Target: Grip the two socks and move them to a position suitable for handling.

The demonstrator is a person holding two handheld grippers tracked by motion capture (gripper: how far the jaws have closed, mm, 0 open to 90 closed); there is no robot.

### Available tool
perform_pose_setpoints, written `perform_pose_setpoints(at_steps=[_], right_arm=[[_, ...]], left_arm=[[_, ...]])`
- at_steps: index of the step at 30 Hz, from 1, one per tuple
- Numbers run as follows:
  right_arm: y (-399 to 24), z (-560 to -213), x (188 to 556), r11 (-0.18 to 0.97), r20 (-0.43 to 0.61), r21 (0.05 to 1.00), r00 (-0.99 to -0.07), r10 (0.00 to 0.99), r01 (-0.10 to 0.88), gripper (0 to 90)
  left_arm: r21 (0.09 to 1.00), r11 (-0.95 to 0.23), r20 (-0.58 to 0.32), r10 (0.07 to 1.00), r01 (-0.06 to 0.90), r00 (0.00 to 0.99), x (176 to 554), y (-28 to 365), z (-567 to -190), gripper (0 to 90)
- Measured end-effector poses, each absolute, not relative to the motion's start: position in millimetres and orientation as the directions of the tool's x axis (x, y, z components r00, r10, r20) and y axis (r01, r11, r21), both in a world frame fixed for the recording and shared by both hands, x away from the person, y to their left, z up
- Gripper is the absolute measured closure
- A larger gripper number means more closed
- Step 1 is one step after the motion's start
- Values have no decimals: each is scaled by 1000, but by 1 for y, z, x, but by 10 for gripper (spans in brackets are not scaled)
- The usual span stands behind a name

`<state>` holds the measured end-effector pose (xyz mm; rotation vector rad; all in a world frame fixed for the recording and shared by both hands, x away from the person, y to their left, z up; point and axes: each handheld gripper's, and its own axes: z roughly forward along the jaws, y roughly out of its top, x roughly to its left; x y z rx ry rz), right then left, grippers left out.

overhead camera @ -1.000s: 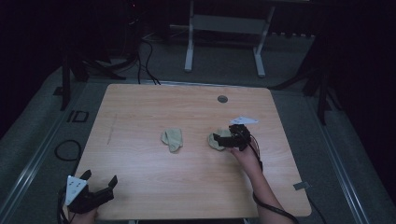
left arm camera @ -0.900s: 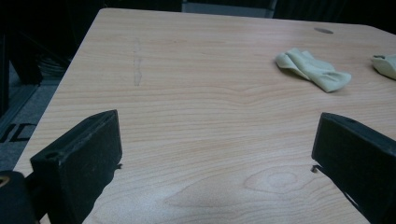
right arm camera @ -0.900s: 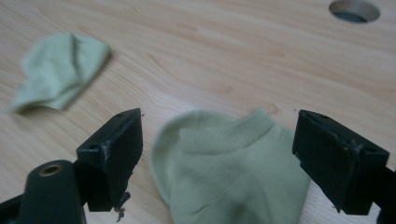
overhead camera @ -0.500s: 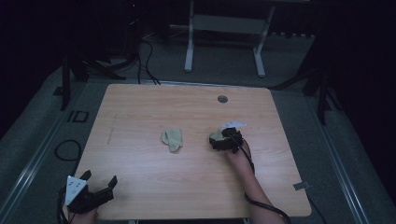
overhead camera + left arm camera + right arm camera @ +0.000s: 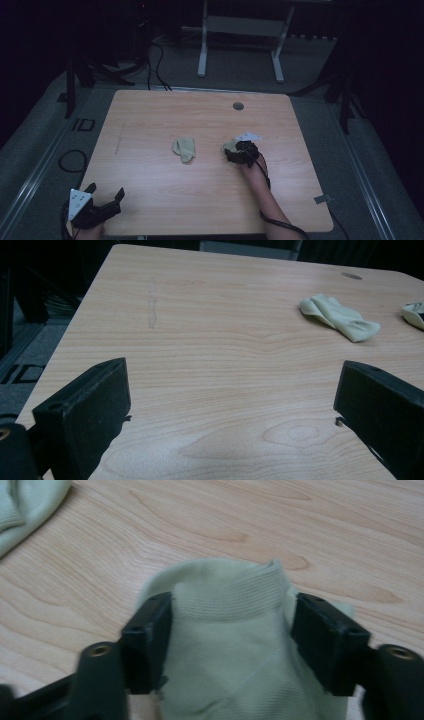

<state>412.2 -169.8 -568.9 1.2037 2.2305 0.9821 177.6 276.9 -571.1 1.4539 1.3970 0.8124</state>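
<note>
The wooden table stands in a dark room, with cables on the grey floor behind it. One pale sock lies in the middle. The right gripper pinches another sock just right of it. The left gripper is spread wide at the near left corner.

The left gripper rests at the near left corner, held low, its jaws spread wide and nothing between them. The right forearm reaches forward from the near edge toward mid-table; the right gripper points left, its jaws pressing both sides of a pale green sock.
</note>
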Motion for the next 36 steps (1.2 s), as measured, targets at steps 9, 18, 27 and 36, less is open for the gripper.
perform_pose_setpoints(at_steps=[9,18,27,36], right_arm=[[-163,-554,412,437,-59,714,-575,816,546,788],[-158,-516,384,406,-34,775,-610,792,484,792],[-158,-496,347,377,-12,807,-625,780,455,791],[-157,-480,285,332,22,829,-620,784,450,791]], left_arm=[[928,73,-135,980,366,145,180,271,-569,18],[930,72,-130,981,360,141,186,271,-567,18],[927,71,-135,979,369,151,184,270,-566,18],[930,66,-132,978,363,159,186,266,-565,19]])
